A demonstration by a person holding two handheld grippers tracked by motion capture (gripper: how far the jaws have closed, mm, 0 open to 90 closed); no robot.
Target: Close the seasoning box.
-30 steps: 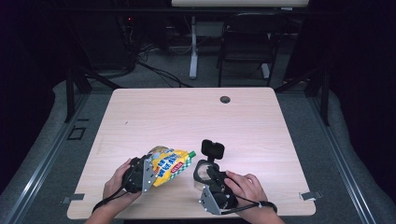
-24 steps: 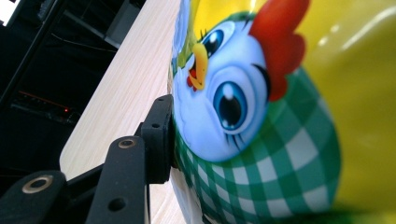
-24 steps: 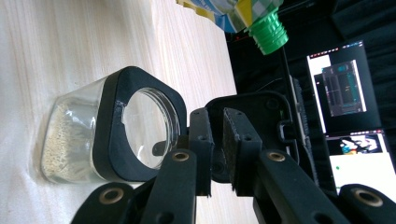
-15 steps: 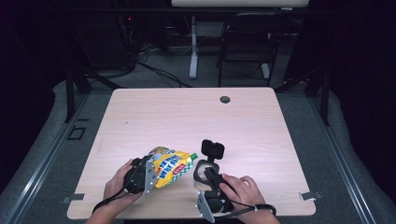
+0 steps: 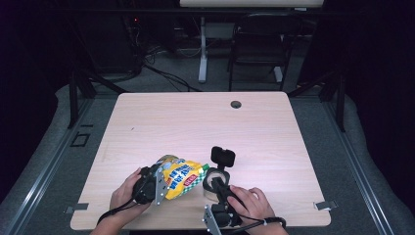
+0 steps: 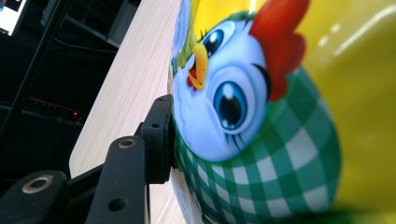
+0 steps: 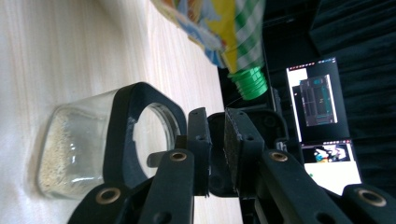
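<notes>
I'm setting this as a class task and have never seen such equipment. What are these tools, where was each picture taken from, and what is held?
No robot here: a person holds a hand tool with a two-jaw claw in each hand. One camera looks down on the wooden table; two more ride on the tools, looking along their jaws. The left claw grips a yellow pouch with a cartoon chicken and a green cap. The right claw is at a glass jar holding pale grains, and seems closed on a black fitting at its mouth.
</notes>
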